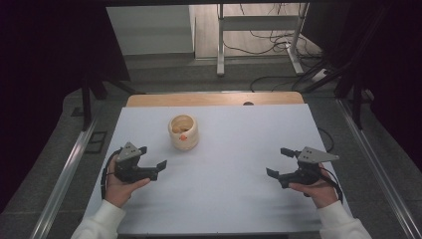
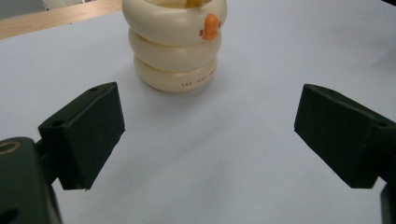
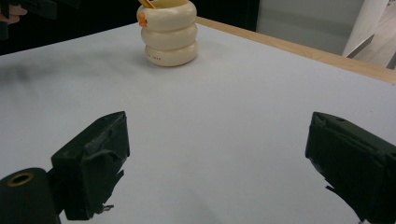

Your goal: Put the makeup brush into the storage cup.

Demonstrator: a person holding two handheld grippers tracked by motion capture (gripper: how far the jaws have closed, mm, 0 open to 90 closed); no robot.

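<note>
Hands are resting low on the white worktop (image 1: 224,199). Left tool (image 1: 149,162), jaws spread apart, is sitting near the cream ringed pot (image 1: 183,132), seemingly poised to approach; right tool (image 1: 281,162), also gaping, is waiting well apart.

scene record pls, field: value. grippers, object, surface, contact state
surface: white table top with a wooden strip along its far edge
object: cream ribbed cup, three stacked rings, orange mark on the side, upright, something yellowish inside
left hand-held gripper: open, holding nothing, near-left of the cup, jaws pointing toward it
right hand-held gripper: open, holding nothing, far off to the cup's right
contact: neither gripper touches the cup
nearer gripper to cup: left
</note>
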